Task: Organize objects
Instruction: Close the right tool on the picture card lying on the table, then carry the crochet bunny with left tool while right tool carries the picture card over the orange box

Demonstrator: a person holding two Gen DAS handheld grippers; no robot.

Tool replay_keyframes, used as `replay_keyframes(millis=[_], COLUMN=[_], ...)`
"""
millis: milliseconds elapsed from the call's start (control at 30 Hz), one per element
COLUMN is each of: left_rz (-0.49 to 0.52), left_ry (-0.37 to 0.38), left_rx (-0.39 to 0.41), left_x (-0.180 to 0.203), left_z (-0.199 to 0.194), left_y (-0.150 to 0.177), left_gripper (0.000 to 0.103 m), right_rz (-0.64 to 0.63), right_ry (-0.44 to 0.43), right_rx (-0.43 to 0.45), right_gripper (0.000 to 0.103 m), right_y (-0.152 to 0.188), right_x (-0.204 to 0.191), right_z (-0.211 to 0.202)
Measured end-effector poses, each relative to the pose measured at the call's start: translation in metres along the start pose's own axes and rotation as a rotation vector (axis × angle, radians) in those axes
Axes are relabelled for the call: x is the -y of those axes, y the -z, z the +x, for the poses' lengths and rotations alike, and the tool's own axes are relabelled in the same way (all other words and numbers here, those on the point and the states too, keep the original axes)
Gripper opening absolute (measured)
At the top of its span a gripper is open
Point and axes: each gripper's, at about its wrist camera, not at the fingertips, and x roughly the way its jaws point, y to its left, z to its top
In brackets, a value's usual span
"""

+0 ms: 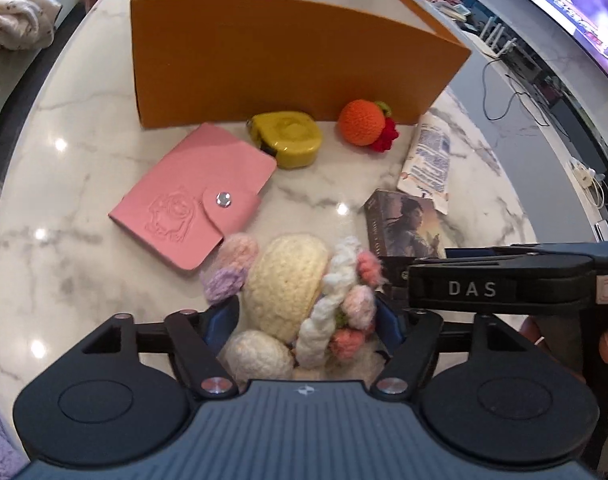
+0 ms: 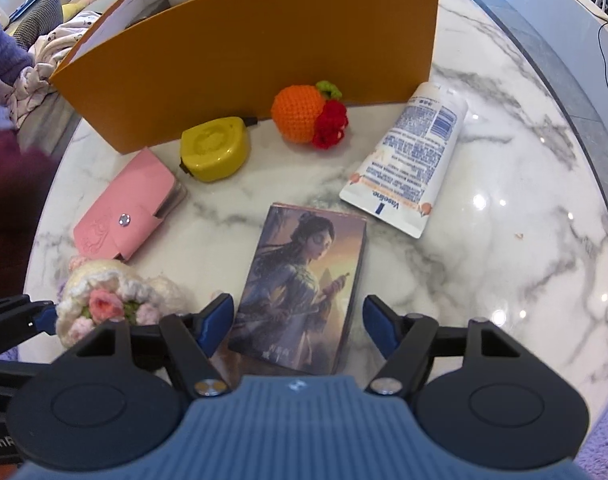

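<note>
Marble table (image 2: 503, 200), one box (image 2: 264, 40), one wallet (image 2: 124, 208)

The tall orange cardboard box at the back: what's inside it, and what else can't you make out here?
- Orange cardboard box: both views show mostly its outer wall; the contents are hidden.
- Pink snap-button wallet: closed, so its inside is unseen.
- Illustrated card box: in the left view, the right gripper covers its near end.
- White lotion tube: its small print is too fine to read.
</note>
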Motion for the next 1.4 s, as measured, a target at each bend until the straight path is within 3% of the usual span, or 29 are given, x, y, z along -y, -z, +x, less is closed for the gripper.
replay_keyframes(millis=[167,300,600,800,833,900,967,1133,1200,1267,1333,1400], left_rz=[-0.034,-0.003,-0.057,-0.041,-0.037,-0.036,-0.026,0.009,0.005,0.002,0.005,-0.002], left_ry=[0.018,-0.003,0.047,0.076,0.080,0.085,0.085,0.070,0.072,0.053,0.014,-0.012], left_rx=[-0.012,0.024,0.118,0.179,0.189,0.205,0.216,0.171,0.145,0.124,0.112,0.100], left_x=[-0.005,0.000,-0.009,0.000,0.002,0.005,0.008,0.013,0.009,0.006,0.002,-0.004], left_z=[0.005,-0.002,-0.031,-0.053,-0.056,-0.061,-0.063,-0.057,-0.054,-0.049,-0.046,-0.044], left_y=[0.004,0.003,-0.014,-0.037,-0.042,-0.051,-0.059,-0.065,-0.061,-0.055,-0.049,-0.042], left_gripper=[0.081,0.070,0.069,0.069,0.069,0.069,0.069,0.069,0.069,0.069,0.069,0.069], right_rz=[-0.009,0.002,0.115,0.190,0.196,0.229,0.251,0.144,0.102,0.048,-0.037,-0.138], right_ry=[-0.004,-0.017,-0.123,-0.201,-0.180,-0.228,-0.278,-0.190,-0.202,-0.221,-0.215,-0.183], right_rx=[0.014,0.023,0.047,0.092,0.110,0.116,0.110,0.100,0.075,0.051,0.046,0.039], right_gripper=[0.065,0.064,0.063,0.061,0.009,0.000,0.000,0.006,0.011,0.035,0.046,0.047], right_y=[0.002,0.003,-0.005,-0.016,-0.018,-0.025,-0.032,-0.031,-0.025,-0.018,-0.010,-0.001], right_x=[0.000,0.003,0.023,0.034,0.035,0.042,0.046,0.034,0.030,0.021,0.008,-0.008], right_z=[-0.002,-0.004,-0.018,-0.042,-0.047,-0.055,-0.059,-0.060,-0.056,-0.050,-0.044,-0.040])
